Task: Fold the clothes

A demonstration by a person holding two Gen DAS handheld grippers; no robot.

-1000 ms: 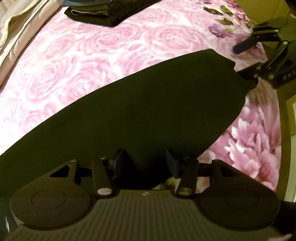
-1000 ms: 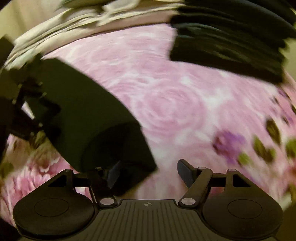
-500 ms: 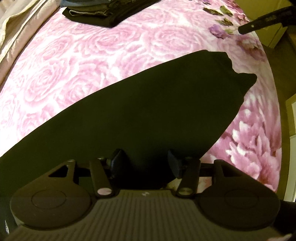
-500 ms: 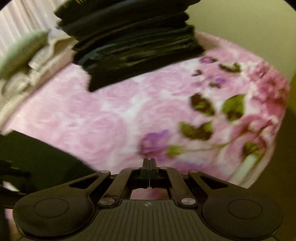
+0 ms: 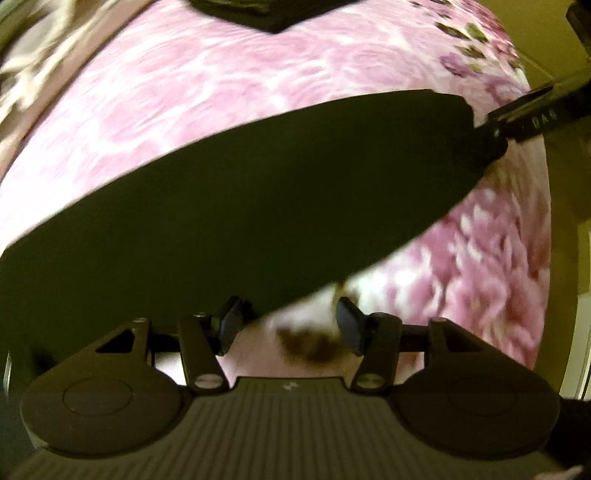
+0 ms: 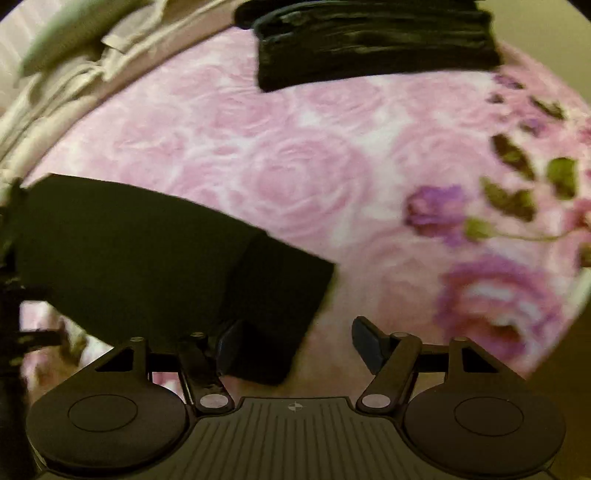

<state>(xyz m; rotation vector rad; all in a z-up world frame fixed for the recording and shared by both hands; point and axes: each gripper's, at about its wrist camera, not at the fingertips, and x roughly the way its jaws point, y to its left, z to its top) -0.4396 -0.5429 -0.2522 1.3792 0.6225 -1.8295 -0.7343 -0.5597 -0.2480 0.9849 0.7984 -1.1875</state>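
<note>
A long folded black garment [image 5: 258,192] lies flat across the pink rose bedspread [image 5: 221,85]. My left gripper [image 5: 290,328] hangs open just past its near edge. The cloth reaches only to the left finger, and bedspread shows between the jaws. At the garment's far end sits my right gripper [image 5: 535,118]. In the right wrist view that end of the garment [image 6: 147,258] lies at the lower left. Its corner reaches under the left finger of my right gripper [image 6: 301,347]. The right jaws are opening, and their pads do not press the cloth.
A stack of folded dark clothes [image 6: 373,40] sits at the far side of the bed, also in the left wrist view [image 5: 269,11]. Crumpled beige bedding [image 6: 74,55] lies along the far left. The bed's edge [image 5: 543,221] drops off at the right.
My left gripper slid off the garment, so bedspread now shows between its fingers. My right gripper, shut and turned toward the stack half a second ago, has opened and is back at the garment's end.
</note>
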